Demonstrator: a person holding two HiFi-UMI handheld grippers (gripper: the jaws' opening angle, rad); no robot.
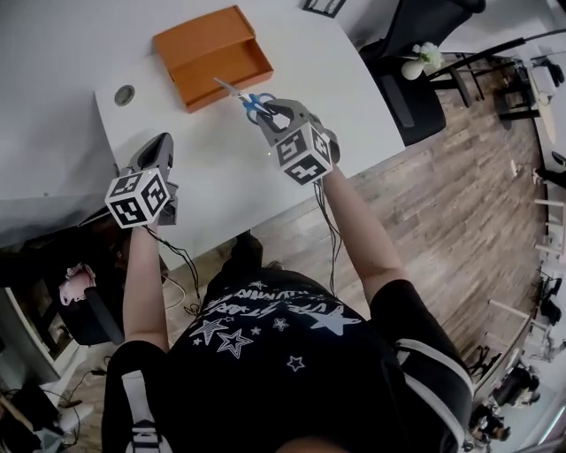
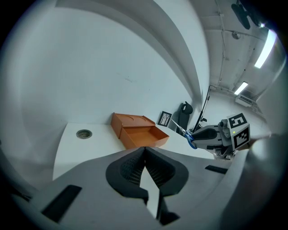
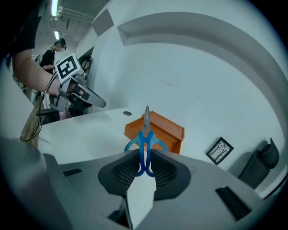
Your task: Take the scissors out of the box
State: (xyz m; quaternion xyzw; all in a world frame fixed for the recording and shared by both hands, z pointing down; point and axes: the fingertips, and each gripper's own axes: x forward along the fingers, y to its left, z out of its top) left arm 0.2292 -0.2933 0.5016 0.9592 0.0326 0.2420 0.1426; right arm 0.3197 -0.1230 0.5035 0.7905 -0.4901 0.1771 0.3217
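Note:
The blue-handled scissors [image 1: 248, 100] are out of the open orange box [image 1: 212, 55] and held above the white table [image 1: 203, 177], blades pointing back toward the box. My right gripper [image 1: 267, 113] is shut on their handles; in the right gripper view the scissors [image 3: 145, 137] stand up between the pads, with the box [image 3: 158, 129] behind them. My left gripper [image 1: 157, 156] hovers at the table's near left edge, shut and holding nothing. From the left gripper view the box [image 2: 137, 130], the scissors [image 2: 186, 134] and the right gripper [image 2: 198, 136] lie ahead.
A round cable port [image 1: 125, 95] sits in the table left of the box. A small framed picture [image 1: 324, 7] lies at the far edge. A black office chair [image 1: 416, 53] stands to the right of the table on the wooden floor.

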